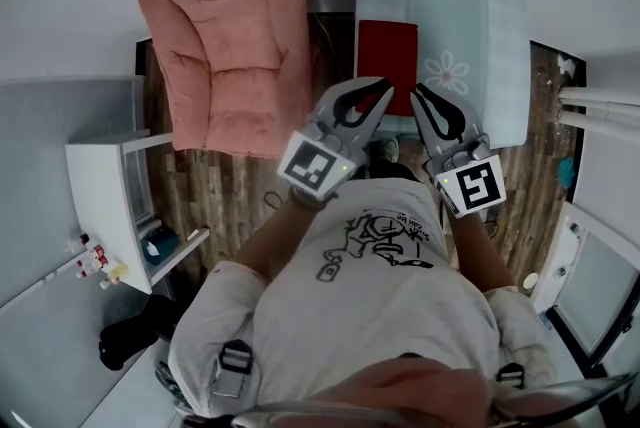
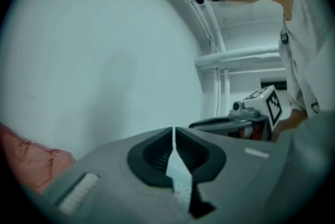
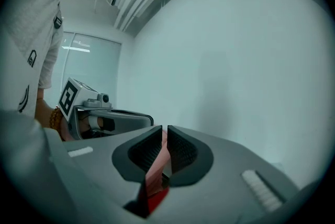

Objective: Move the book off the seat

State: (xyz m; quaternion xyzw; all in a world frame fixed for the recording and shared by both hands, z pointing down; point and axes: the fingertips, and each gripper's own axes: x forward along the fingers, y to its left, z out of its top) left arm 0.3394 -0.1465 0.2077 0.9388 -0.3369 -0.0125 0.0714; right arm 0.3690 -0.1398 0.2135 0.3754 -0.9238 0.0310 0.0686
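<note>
The book [image 1: 387,56] lies on the blue seat [image 1: 485,36], top right; just below, the left tool [image 1: 383,93] and right tool [image 1: 421,97] are closed, empty.

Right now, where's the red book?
Head view: the red book lies on the pale blue flowered seat, along its left edge, right of the pink armchair.

A red book [image 1: 387,61] lies on the floral seat [image 1: 482,46] beside a pink armchair [image 1: 240,56].

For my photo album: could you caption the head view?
Left gripper and right gripper, both shut, above a red book on a flowered blue seat.
</note>
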